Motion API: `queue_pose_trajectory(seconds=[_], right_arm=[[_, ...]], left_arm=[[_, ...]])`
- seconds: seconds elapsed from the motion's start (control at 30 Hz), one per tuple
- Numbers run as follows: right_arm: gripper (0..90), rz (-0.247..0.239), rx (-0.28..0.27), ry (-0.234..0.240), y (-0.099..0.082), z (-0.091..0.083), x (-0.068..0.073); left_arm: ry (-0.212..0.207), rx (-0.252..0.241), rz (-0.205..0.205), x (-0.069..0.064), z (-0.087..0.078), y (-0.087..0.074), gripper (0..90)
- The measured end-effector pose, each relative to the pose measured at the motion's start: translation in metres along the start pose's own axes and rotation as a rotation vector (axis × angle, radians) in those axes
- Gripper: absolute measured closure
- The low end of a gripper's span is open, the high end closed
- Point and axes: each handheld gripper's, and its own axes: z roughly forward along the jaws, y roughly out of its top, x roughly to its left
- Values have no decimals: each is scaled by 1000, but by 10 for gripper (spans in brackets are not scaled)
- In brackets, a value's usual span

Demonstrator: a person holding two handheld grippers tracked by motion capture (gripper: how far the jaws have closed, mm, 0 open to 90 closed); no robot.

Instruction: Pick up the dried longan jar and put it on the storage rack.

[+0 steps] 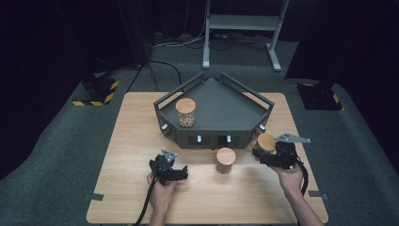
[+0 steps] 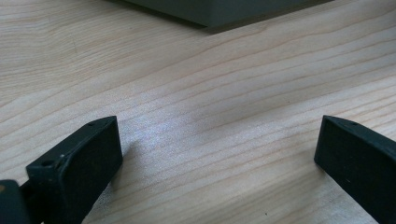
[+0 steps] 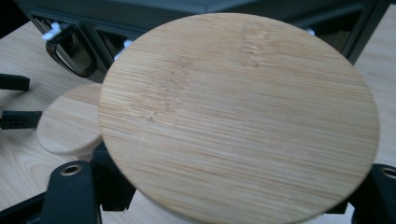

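bamboo-lidded jar (image 3: 238, 121) between right gripper (image 1: 265, 157) fingers

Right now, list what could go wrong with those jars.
The right gripper grips its jar below the wide bamboo lid, right beside the rack; lifting could clip the rack's corner. The middle jar stands close by; a leftward swing might topple it.

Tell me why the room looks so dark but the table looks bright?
In the high view, light falls on the wooden table while the surroundings stay black. In the left gripper view, a pale sheen glares off the wood. In the right gripper view, the close bamboo lid is sharp; the dark tray behind blurs.
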Motion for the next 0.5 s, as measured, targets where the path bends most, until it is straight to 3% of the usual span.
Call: queue_pose_trajectory(seconds=[0.5], right_arm=[[251, -34, -14, 6, 33, -2, 8]], left_arm=[[0, 0, 0, 0, 0, 0, 7]])
